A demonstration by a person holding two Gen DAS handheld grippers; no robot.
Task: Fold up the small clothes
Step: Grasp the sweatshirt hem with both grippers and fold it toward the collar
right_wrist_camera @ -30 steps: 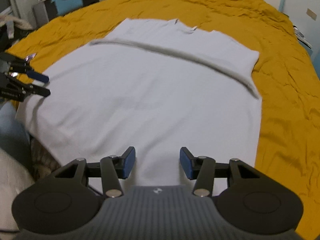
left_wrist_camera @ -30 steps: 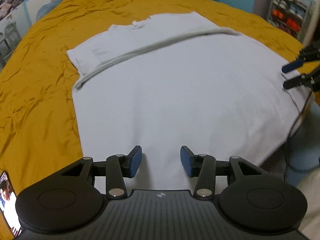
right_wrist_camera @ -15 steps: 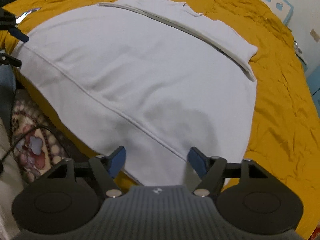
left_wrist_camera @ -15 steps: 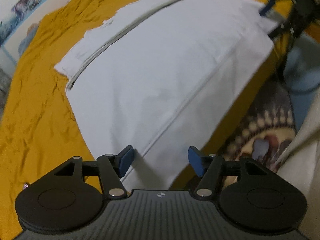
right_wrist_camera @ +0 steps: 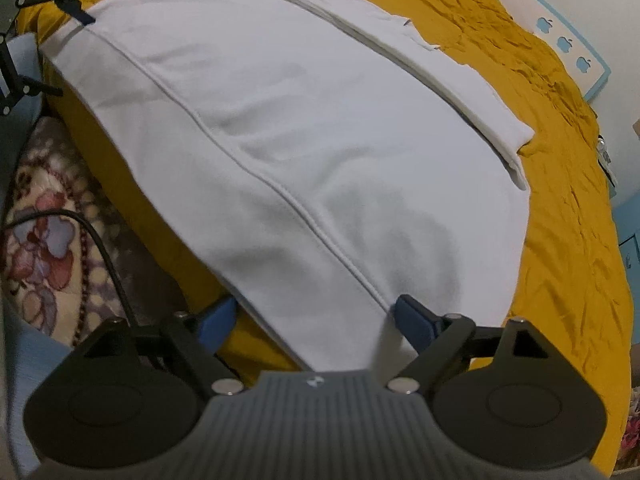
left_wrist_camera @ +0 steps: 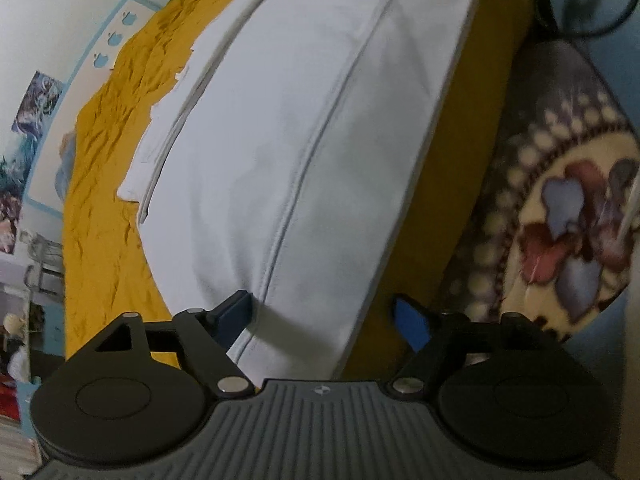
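Observation:
A white garment point(left_wrist_camera: 304, 128) lies spread flat on the mustard bedspread point(left_wrist_camera: 104, 184), its hem hanging over the bed's near edge. It also shows in the right wrist view point(right_wrist_camera: 312, 128). My left gripper point(left_wrist_camera: 324, 316) is open, its blue pads straddling the garment's near left hem corner. My right gripper point(right_wrist_camera: 316, 316) is open around the near right hem corner, one pad on each side of the hem seam. The left gripper's fingers point(right_wrist_camera: 72, 12) also show at the far left of the right wrist view. A folded band runs along the garment's far side.
A patterned blanket point(left_wrist_camera: 560, 208) lies below the bed's edge, also in the right wrist view point(right_wrist_camera: 44, 216) with a black cable point(right_wrist_camera: 108, 256) across it. A light wall with posters point(left_wrist_camera: 36, 104) stands beyond the bed.
Both grippers dropped from above the garment's middle to its near hem corners at the bed edge and tilted sideways. Their jaws opened wider.

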